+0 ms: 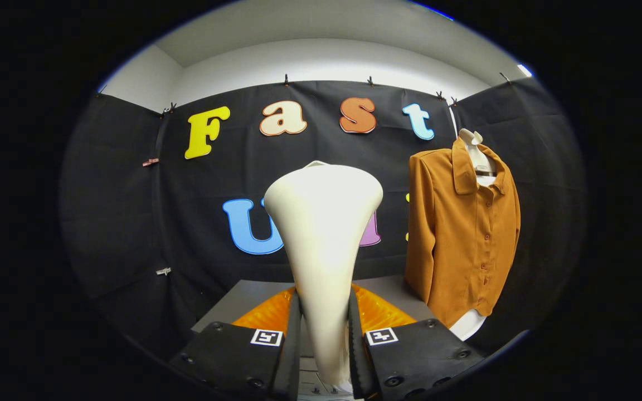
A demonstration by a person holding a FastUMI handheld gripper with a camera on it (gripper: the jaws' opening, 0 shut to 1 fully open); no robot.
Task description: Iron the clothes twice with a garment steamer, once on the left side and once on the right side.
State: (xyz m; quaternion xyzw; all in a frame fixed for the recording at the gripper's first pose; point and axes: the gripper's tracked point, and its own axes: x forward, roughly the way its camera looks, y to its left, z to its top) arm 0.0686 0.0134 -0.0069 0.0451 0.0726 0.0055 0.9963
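Closest to me, my gripper [324, 334] has its two black fingers [290, 334] clamped on the narrow handle of the cream garment steamer [324, 223], one finger pressing each side. The steamer stands upright between them, its long axis running straight up and away from me, widening to a broad head that rises well above the fingertips. I am looking at its smooth back, so I judge the steam face points forward, away from me.

The thing that matters now is the brown shirt [466, 228]. It hangs buttoned on a white mannequin bust [477, 153], off to the right of the steamer and farther out than the fingertips, well apart from the head. Its long axis is vertical, parallel to the steamer, and its front is turned partly toward me.

Below and just beyond the fingers lies something orange and ribbed [377, 312] on the grey table [254, 292].

I judge no pass has begun: the head must travel right and forward to meet the cloth.
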